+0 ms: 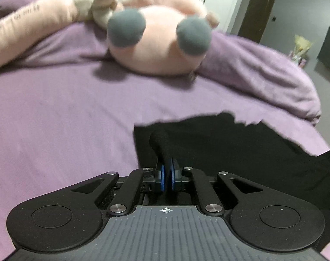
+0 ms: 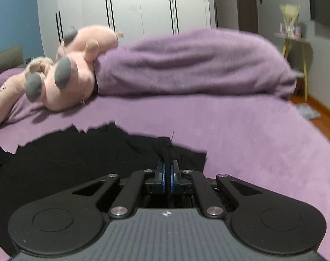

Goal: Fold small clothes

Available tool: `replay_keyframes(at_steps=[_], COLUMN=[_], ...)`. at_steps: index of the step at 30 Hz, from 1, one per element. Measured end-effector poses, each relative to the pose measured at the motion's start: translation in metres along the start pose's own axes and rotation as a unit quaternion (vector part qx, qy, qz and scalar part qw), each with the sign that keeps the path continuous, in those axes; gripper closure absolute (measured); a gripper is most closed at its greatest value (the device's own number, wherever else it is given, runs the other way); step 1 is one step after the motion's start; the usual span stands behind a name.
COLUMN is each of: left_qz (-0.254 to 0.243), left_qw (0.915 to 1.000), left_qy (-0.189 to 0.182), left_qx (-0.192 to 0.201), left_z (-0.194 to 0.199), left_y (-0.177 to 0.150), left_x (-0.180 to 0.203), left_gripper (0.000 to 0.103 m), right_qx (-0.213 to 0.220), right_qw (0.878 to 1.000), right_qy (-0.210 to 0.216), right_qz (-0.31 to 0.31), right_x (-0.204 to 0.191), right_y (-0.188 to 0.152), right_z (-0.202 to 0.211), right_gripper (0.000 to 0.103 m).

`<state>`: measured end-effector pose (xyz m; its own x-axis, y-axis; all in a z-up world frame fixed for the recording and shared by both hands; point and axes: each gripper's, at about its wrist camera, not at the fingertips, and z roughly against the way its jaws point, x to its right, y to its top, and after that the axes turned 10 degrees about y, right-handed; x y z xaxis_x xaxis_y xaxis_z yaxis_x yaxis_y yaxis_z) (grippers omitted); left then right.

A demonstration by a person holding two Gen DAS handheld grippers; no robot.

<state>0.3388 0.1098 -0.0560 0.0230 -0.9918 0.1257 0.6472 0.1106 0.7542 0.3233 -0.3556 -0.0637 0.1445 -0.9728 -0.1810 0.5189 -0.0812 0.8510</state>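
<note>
A small black garment (image 1: 241, 148) lies on the purple bed sheet (image 1: 67, 119). In the left wrist view my left gripper (image 1: 166, 169) is shut on a bunched fold at the garment's left edge, the cloth sticking up between the blue pads. In the right wrist view the same black garment (image 2: 78, 158) spreads to the left, and my right gripper (image 2: 167, 167) is shut on a bunched fold near its right edge. Both grippers hold the cloth low over the bed (image 2: 252, 141).
A pink plush toy with grey paws (image 1: 160, 41) (image 2: 71, 76) lies at the head of the bed. A rolled purple blanket (image 2: 197, 65) lies behind. White wardrobe doors (image 2: 143, 6) stand beyond; a side table (image 2: 295, 43) is at the right.
</note>
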Motion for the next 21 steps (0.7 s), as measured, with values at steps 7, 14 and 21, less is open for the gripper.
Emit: replay_keyframes(at_steps=[7, 14, 21], left_qz=[0.005, -0.011, 0.022], left_qw=[0.9971, 0.9937, 0.9937], left_qy=[0.013, 0.072, 0.099], left_qx=[0.075, 0.086, 0.048], left_z=[0.022, -0.038, -0.066], left_y=[0.059, 0.092, 0.065], left_x=[0.013, 0.048, 0.05], left_gripper=[0.096, 0.093, 0.055], right_qx=[0.067, 0.053, 0.031], right_qw=[0.998, 0.997, 0.993], right_qy=[-0.012, -0.054, -0.097], right_qz=[0.008, -0.007, -0.054], right_x=[-0.011, -0.004, 0.005], right_y=[0.045, 0.077, 0.061], right_z=[0.006, -0.067, -0.101], right_gripper=[0.1, 0.1, 0.086])
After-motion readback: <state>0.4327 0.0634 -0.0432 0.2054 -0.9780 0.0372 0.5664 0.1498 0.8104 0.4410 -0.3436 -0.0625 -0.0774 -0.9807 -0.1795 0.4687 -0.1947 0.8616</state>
